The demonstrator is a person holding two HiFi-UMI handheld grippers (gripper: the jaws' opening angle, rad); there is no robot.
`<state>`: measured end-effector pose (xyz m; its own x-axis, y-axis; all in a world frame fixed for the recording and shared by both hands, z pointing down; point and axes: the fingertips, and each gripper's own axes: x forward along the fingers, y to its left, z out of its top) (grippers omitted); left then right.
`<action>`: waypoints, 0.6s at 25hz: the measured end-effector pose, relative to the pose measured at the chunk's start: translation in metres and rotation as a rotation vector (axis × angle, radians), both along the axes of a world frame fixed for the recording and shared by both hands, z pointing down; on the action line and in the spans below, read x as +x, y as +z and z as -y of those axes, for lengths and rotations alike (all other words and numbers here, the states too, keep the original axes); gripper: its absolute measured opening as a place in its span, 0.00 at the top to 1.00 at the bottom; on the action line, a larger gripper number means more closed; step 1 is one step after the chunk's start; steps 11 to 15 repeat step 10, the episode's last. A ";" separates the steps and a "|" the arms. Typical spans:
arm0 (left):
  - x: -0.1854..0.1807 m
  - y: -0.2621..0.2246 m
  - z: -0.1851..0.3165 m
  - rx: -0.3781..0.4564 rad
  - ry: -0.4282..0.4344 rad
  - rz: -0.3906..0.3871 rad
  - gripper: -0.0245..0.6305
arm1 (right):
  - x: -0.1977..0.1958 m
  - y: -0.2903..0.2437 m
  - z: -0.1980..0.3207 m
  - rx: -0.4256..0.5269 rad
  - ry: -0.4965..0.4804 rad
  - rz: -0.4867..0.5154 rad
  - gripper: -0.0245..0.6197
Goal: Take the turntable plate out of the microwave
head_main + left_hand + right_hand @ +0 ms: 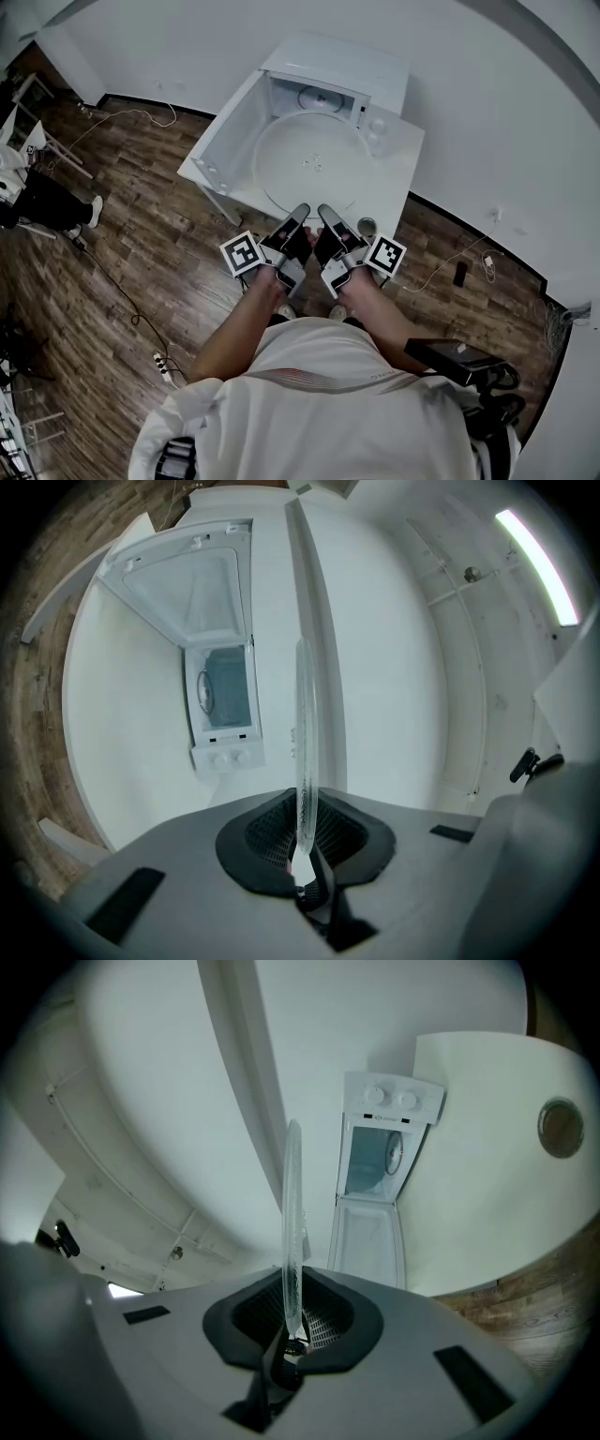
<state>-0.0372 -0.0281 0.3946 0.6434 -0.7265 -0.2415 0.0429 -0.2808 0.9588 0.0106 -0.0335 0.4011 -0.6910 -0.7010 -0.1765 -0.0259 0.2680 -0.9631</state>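
The clear glass turntable plate (pixel 311 169) hangs level in the air in front of the white microwave (pixel 337 80), whose door (pixel 230 131) stands open to the left. Both grippers grip its near rim. My left gripper (pixel 298 214) is shut on the rim, and in the left gripper view the plate (pixel 304 733) shows edge-on between the pads. My right gripper (pixel 327 216) is shut on the rim beside it, and the right gripper view shows the plate (pixel 292 1222) edge-on too. The microwave (pixel 223 700) lies behind the plate, cavity open, in the left gripper view and the right gripper view (pixel 375 1176).
The microwave sits on a white table (pixel 398 178) against the wall. A small round dish (pixel 367 226) lies on the table's near right corner. Wooden floor (pixel 141 234) surrounds the table, with cables, a power strip (pixel 161 366) and a stool (pixel 37 141) at left.
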 end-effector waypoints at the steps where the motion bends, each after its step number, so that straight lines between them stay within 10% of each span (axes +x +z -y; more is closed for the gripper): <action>1: 0.003 -0.001 0.000 0.000 0.000 0.002 0.90 | 0.003 -0.001 0.001 0.001 -0.002 -0.002 0.91; 15: 0.038 0.002 -0.001 -0.005 -0.009 0.013 0.90 | 0.037 0.002 0.000 0.005 -0.019 0.014 0.91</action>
